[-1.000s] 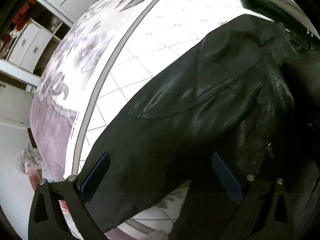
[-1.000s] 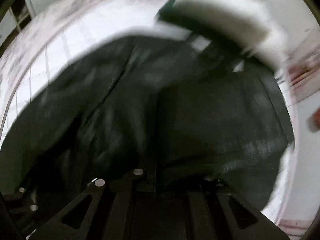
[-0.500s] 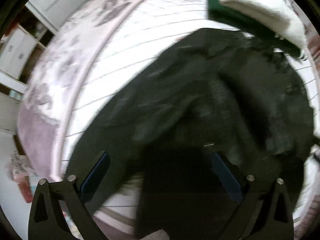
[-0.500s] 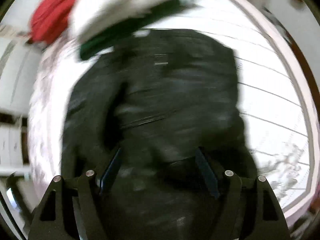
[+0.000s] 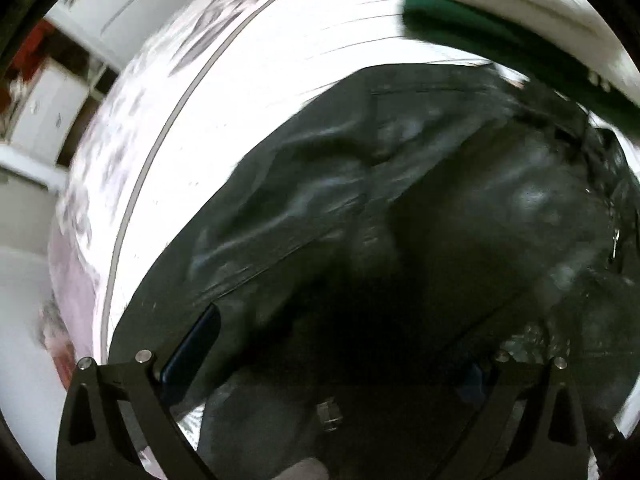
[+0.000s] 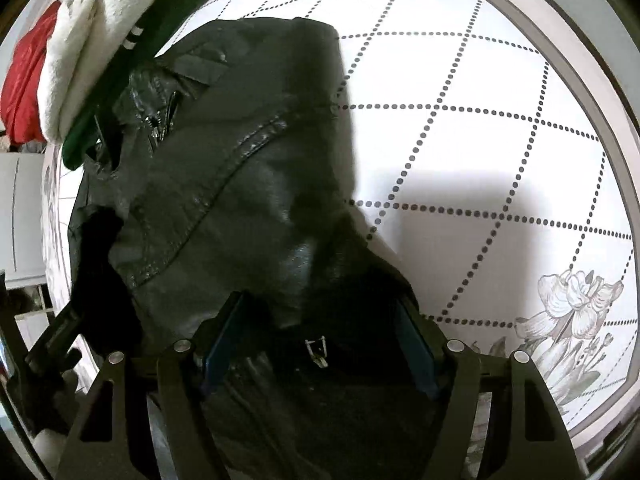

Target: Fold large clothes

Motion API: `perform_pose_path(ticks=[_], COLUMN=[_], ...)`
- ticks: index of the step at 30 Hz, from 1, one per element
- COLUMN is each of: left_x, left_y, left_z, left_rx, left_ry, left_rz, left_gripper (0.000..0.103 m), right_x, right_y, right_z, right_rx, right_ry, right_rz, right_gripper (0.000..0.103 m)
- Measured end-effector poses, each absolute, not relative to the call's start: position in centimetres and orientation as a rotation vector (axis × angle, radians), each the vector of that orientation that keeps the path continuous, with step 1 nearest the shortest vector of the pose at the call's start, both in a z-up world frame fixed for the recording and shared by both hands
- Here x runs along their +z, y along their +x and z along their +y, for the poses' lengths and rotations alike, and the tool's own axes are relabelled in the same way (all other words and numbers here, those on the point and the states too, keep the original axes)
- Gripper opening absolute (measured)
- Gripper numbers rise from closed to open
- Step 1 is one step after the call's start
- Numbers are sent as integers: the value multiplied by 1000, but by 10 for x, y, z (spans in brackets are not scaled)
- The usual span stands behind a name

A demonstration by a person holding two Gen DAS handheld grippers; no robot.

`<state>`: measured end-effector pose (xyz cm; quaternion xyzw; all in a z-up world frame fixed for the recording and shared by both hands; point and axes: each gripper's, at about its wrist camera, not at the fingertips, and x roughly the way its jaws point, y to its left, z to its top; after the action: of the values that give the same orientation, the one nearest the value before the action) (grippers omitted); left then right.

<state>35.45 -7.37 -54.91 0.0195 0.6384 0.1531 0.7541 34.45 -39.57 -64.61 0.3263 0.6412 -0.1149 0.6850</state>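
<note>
A black leather jacket lies crumpled on the quilted white bedspread, beside a stack of folded clothes. The right gripper hangs directly over the jacket's near edge; its jaws have just been opening and stand wide, clasping nothing. The left gripper also stands wide above the jacket, empty.

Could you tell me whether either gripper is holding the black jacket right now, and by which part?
Neither: both the left gripper and right gripper hover open-jawed over the black leather jacket.
</note>
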Motion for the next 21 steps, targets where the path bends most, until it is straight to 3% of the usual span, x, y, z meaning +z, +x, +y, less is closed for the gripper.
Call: perform_pose_path(ticks=[8, 15, 21], left_x=[-543, -525, -555], left_y=[324, 249, 154], left_z=[-34, 14, 115], left_rx=[471, 529, 634], left_ry=[20, -260, -695], left_rz=[1385, 1409, 1434], left_gripper=[103, 103, 103], right_x=[-624, -594, -592], right_y=[344, 340, 359], right_z=[-387, -374, -313], right_rx=[-225, -122, -9], right_ry=[609, 578, 459], right_rz=[1468, 1462, 1528], right_gripper=[75, 75, 75])
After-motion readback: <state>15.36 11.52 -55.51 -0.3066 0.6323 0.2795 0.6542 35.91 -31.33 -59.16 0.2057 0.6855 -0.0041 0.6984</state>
